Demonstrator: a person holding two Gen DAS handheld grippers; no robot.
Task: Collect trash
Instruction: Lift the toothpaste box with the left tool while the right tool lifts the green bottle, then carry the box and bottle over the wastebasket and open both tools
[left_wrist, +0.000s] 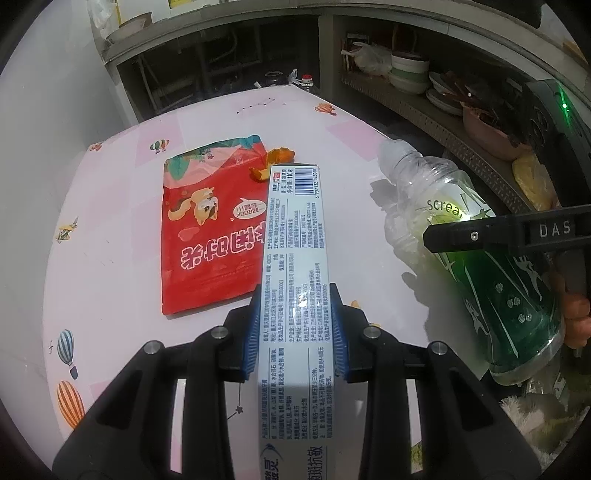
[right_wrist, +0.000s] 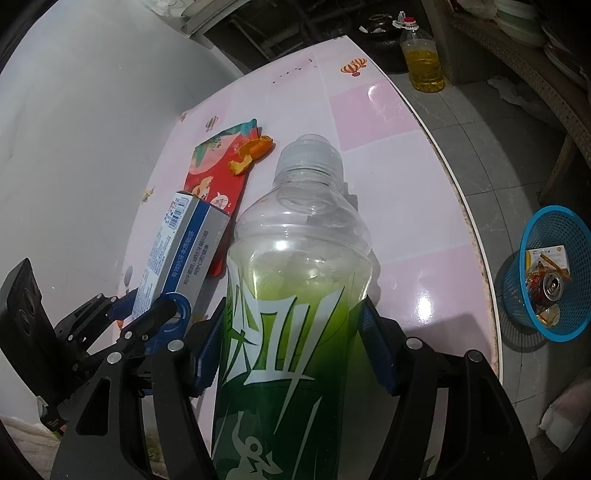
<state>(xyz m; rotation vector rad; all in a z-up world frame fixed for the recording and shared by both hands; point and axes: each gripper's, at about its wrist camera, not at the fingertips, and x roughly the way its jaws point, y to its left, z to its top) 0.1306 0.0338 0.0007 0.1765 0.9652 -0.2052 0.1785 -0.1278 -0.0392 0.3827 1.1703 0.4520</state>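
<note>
Two hand-held grippers are showing, each gripping one piece of trash above the pink patterned table (right_wrist: 406, 206).

1. Left gripper (left_wrist: 295, 328): jaws are standing narrowly apart, blue pads pressing both long sides of a toothpaste box (left_wrist: 291, 266). The box is running forward between the fingers and over the table; its near end is being cut off by the lower frame edge. In the right wrist view the same gripper (right_wrist: 147, 317) is appearing low at the left, partly hidden behind the right gripper's near finger.

2. Right gripper (right_wrist: 295, 343): jaws are standing wide, pads bearing on both sides of a green-labelled plastic bottle (right_wrist: 295, 295). The bottle is pointing cap-forward and filling the middle of the view; its base is running out of frame. In the left wrist view only one black finger is crossing the bottle (left_wrist: 480, 258), with part of a hand (left_wrist: 576, 310) showing at the right edge.

3. Lying on the table beyond both grippers: a red snack bag (left_wrist: 210, 229), flat, its right edge covered by the box in the left view; orange peel (right_wrist: 251, 153), touching the bag's far corner.

4. Standing on the tiled floor right of the table: a blue mesh basket (right_wrist: 554, 325) already holding a can and wrappers, their details hard to read; further back, a bottle of yellow oil (right_wrist: 423, 62).

5. Shelves with bowls (left_wrist: 408, 72) are sitting dim and blurred in the background.
</note>
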